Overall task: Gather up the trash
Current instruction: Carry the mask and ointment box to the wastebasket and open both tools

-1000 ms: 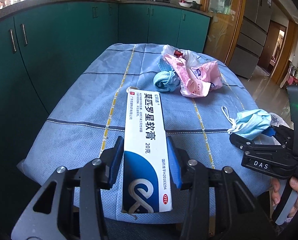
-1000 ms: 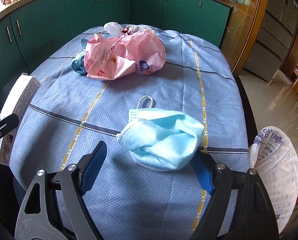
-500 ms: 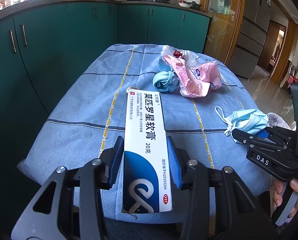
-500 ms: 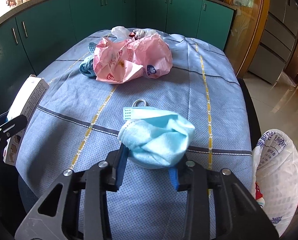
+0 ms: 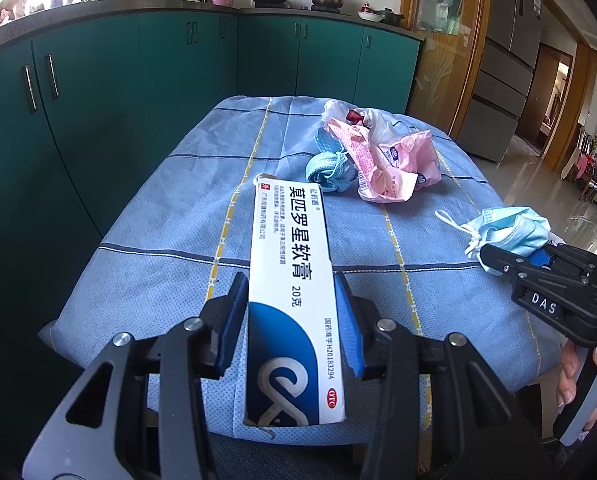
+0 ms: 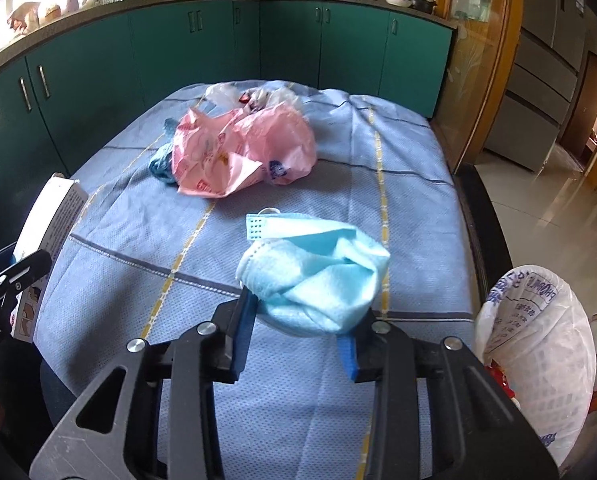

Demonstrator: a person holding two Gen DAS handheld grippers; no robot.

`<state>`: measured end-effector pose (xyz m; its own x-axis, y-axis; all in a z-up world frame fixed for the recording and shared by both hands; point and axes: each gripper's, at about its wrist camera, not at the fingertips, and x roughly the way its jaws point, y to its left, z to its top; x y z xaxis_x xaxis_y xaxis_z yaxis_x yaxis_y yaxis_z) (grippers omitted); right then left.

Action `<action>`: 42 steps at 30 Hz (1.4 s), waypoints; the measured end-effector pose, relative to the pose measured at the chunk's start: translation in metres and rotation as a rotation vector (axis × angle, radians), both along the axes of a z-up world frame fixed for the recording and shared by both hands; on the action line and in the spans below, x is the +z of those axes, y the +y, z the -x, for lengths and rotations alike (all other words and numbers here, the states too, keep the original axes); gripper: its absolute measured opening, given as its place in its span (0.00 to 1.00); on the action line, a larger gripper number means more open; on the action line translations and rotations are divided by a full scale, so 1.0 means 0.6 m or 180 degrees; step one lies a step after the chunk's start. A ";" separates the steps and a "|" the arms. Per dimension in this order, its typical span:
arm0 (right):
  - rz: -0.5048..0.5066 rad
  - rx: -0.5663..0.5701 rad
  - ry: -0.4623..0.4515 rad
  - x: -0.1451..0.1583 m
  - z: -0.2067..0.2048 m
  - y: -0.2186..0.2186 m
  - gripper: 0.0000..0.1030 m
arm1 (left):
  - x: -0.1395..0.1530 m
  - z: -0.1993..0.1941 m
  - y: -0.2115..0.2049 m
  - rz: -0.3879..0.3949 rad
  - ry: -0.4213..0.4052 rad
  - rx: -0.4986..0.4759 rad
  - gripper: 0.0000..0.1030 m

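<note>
My left gripper [image 5: 292, 320] is shut on a white and blue ointment box [image 5: 290, 280], held lengthwise above the near edge of the table. My right gripper [image 6: 298, 332] is shut on a crumpled light blue face mask [image 6: 318, 272], lifted off the cloth at the table's right side. The same mask [image 5: 510, 228] and the right gripper [image 5: 546, 280] appear at the right of the left wrist view. Further back lie a pink plastic bag [image 6: 238, 148], a white bag [image 6: 254, 94] and a balled blue mask [image 5: 330, 166].
A blue striped tablecloth [image 6: 398, 184] covers the table. A white printed trash bag [image 6: 538, 352] stands off the table's right edge. Green cabinets [image 5: 98, 100] run along the left and back. A hand [image 5: 578, 368] holds the right gripper's handle.
My right gripper closed on the blue mask and raised it off the cloth, pulling back a little. The left gripper kept still with the box.
</note>
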<state>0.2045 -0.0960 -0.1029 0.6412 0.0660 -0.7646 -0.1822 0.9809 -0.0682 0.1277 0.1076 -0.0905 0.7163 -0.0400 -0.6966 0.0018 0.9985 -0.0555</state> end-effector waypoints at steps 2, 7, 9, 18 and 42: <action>-0.0007 -0.0064 -0.0047 0.009 0.002 -0.012 0.35 | 0.004 0.003 -0.001 -0.0005 -0.0026 0.0000 0.43; -0.0024 -0.0113 -0.0057 0.012 0.007 -0.027 0.35 | 0.016 0.013 -0.009 -0.0027 -0.0086 -0.0020 0.43; -0.0033 -0.0110 -0.0059 0.012 0.009 -0.027 0.35 | 0.019 0.014 -0.013 -0.0039 -0.0100 -0.0035 0.43; -0.0079 -0.0310 -0.0253 0.042 0.025 -0.073 0.35 | 0.040 0.027 -0.036 -0.0085 -0.0214 -0.0112 0.43; 0.0184 -0.1425 -0.0368 0.061 0.113 -0.343 0.35 | 0.084 0.041 -0.182 -0.0049 -0.0302 -0.0709 0.43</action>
<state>0.1366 -0.3019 -0.0662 0.6779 -0.2775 -0.6807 0.2704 0.9552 -0.1201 0.1031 -0.0018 -0.0403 0.7533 -0.1941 -0.6283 0.2264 0.9736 -0.0293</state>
